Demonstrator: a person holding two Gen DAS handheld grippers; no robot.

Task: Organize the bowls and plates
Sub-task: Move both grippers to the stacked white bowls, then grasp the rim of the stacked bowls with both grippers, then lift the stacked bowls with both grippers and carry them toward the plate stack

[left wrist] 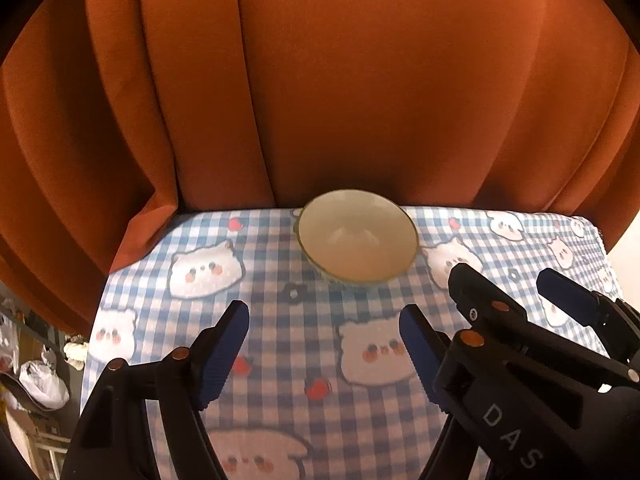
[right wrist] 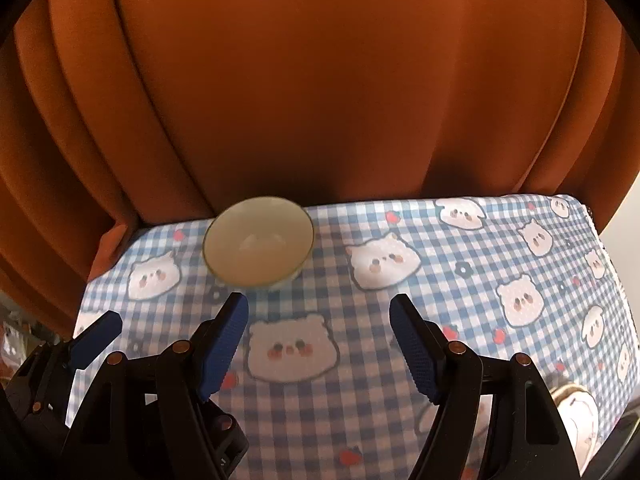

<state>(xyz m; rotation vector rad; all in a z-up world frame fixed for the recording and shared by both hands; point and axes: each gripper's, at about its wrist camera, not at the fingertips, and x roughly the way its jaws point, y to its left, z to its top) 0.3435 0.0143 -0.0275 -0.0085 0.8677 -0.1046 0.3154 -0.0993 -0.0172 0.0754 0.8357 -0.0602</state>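
Progress: honestly looks early or stalled, only one bowl (left wrist: 357, 237) in sight, sitting upright and empty on the tabletop (left wrist: 280, 312) with its checked bear-print cloth. No plates visible anywhere, no stack either.

Bowl spot: ahead of both tongs, near the far edge of the tabletop, right up against the orange curtain (left wrist: 320, 80). From the left tongs (left wrist: 324, 356) it's straight ahead and a bit to the right; from the right tongs (right wrist: 318, 344) it's ahead and off to the left.

Left tongs: jaws wide, nothing between them, blue pads bare. Hovering over the cloth, tilted down, well short of the bowl.

Right tongs: same deal, wide and empty, angled down at the cloth. They sit just beside the left pair, on its right.

Still to do: my guess is basically everything. Bowl needs picking up and putting wherever it belongs, and that place isn't in view.

Other stuff: something pale pokes in at the bottom right of the right-hand view, too cut off to call.
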